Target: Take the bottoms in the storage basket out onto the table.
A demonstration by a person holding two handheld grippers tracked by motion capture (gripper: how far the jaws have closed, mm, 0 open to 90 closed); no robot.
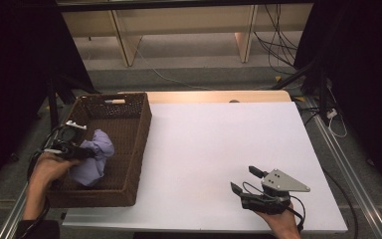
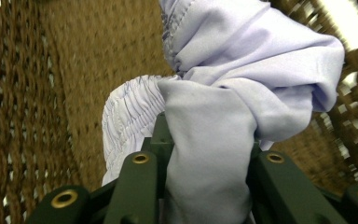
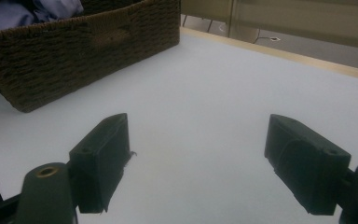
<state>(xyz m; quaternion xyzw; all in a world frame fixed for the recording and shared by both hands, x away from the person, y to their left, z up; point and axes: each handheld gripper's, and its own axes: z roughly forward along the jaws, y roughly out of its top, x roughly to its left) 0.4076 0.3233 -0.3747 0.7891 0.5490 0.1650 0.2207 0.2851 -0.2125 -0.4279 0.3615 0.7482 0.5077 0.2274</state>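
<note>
One white tabletop (image 1: 219, 149) carries the scene, its far edge showing a strip of pale wood. At its left end stands a brown woven basket (image 1: 138, 134), rectangular and open at the top; in the right gripper view the same basket (image 3: 74, 51) sits at upper left with lilac fabric visible over its rim. Inside the basket lies a crumpled lilac cloth (image 1: 95, 157), bunched toward the near left part. The left gripper (image 1: 72, 151), held by the person's left hand (image 1: 47, 167) at the basket's left wall, has its fingers pinching the cloth; the left gripper view shows the cloth (image 2: 242, 93) clamped between the two dark jaws, with a gathered, stitched hem to the left and the basket weave behind. The right gripper (image 1: 243, 179), carrying a grey three-cornered plate, rests low over the near right part of the tabletop, well apart from the basket. Its fingers (image 3: 100, 158) are spread wide with nothing between them
</note>
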